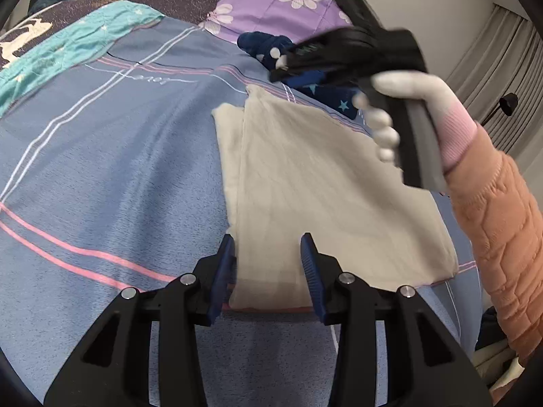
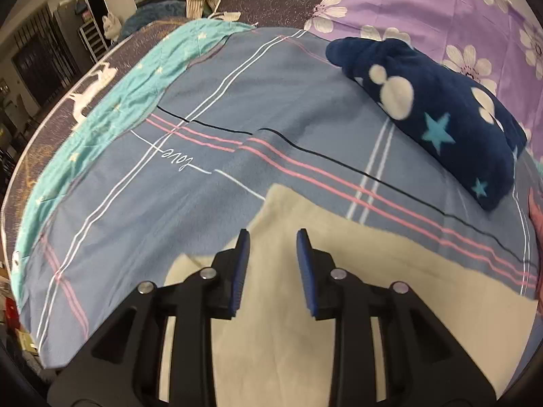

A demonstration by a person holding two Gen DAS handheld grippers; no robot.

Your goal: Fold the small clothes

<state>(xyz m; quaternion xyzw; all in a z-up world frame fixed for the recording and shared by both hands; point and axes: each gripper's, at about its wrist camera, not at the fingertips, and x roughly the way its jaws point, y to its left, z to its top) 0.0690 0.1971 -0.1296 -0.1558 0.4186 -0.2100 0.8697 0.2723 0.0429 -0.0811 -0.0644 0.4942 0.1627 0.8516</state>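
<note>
Cream folded cloth (image 1: 325,183) lies flat on the blue striped sheet (image 1: 112,176); left gripper (image 1: 268,257) and right gripper (image 2: 273,254) hover above, jaws apart, holding nothing.

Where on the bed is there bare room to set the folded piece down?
The blue plaid sheet lies bare between the cream garment and the teal cloth. The far right is crowded by the navy star bundle against the purple floral bedding.

The blue striped sheet (image 2: 237,108) carries one script word, seemingly "love".
</note>
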